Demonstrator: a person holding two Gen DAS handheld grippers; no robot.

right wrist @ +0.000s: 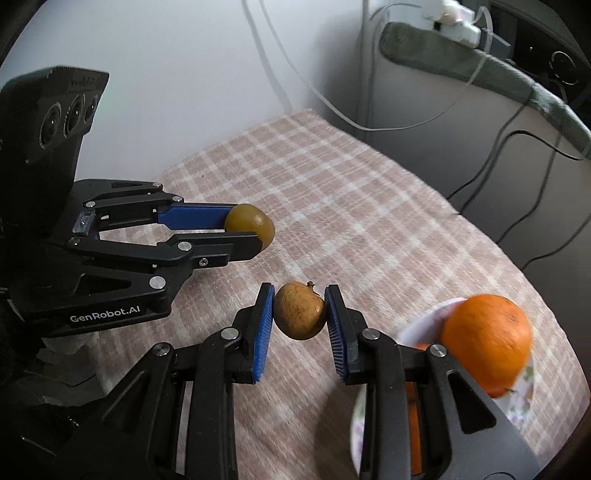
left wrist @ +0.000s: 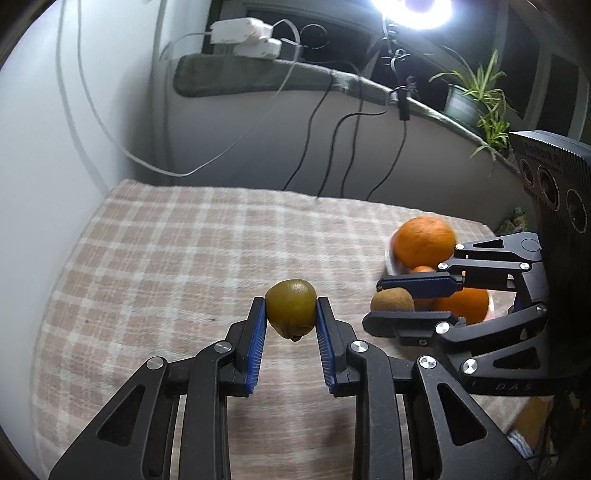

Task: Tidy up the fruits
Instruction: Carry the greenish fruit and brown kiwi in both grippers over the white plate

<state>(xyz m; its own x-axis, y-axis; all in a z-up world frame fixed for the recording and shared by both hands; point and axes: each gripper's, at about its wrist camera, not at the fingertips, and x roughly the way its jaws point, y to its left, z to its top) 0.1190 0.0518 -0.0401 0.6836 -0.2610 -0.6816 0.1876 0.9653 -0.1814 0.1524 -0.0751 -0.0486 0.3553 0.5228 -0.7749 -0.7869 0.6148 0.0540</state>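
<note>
My left gripper (left wrist: pixel 291 314) is shut on a greenish-brown kiwi (left wrist: pixel 291 308) and holds it above the checked tablecloth (left wrist: pixel 166 258). It also shows in the right wrist view (right wrist: pixel 245 227) with that kiwi (right wrist: pixel 251 223). My right gripper (right wrist: pixel 300 314) is shut on a brown speckled kiwi (right wrist: pixel 300 310), held above the cloth beside the plate. In the left wrist view the right gripper (left wrist: pixel 384 301) holds that kiwi (left wrist: pixel 392 301) in front of the oranges. A white patterned plate (right wrist: pixel 524 391) at the right holds a large orange (right wrist: pixel 487 339) and other oranges (left wrist: pixel 461 304), partly hidden.
Cables (left wrist: pixel 325 140) hang down the back wall. A ledge with power adapters (left wrist: pixel 243 35), a lamp (left wrist: pixel 413 9) and a potted plant (left wrist: pixel 472 99) runs behind the table. A white wall (left wrist: pixel 55 147) is at the left.
</note>
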